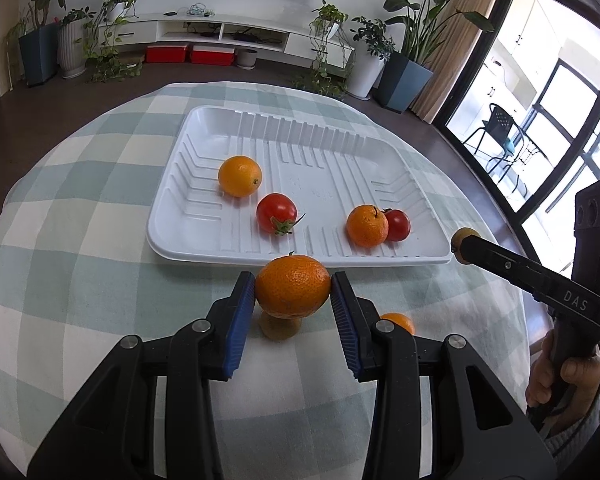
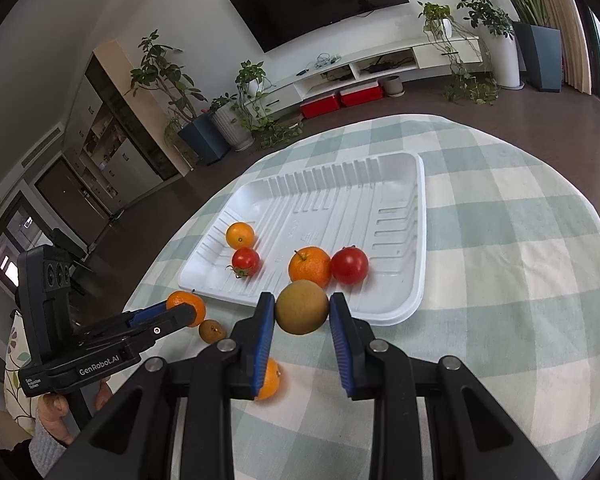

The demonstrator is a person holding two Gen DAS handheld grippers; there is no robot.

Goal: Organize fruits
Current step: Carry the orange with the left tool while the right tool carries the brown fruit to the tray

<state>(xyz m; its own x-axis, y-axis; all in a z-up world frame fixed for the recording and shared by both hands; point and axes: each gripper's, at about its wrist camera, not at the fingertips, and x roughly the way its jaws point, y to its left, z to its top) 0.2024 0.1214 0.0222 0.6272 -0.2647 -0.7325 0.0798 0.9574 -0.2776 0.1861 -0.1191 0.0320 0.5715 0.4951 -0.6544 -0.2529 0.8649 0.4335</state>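
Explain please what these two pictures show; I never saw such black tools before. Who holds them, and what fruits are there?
A person holds two hand tools, each with a camera looking along its claw. The left picture shows the left claw gripping a mandarin. The right picture shows the right claw gripping a brownish round fruit. Both hang near the front rim of a white tray on a checked tablecloth. In the tray lie an orange, another mandarin and two tomatoes. Two fruits remain on the cloth: one small brown, one orange-coloured.
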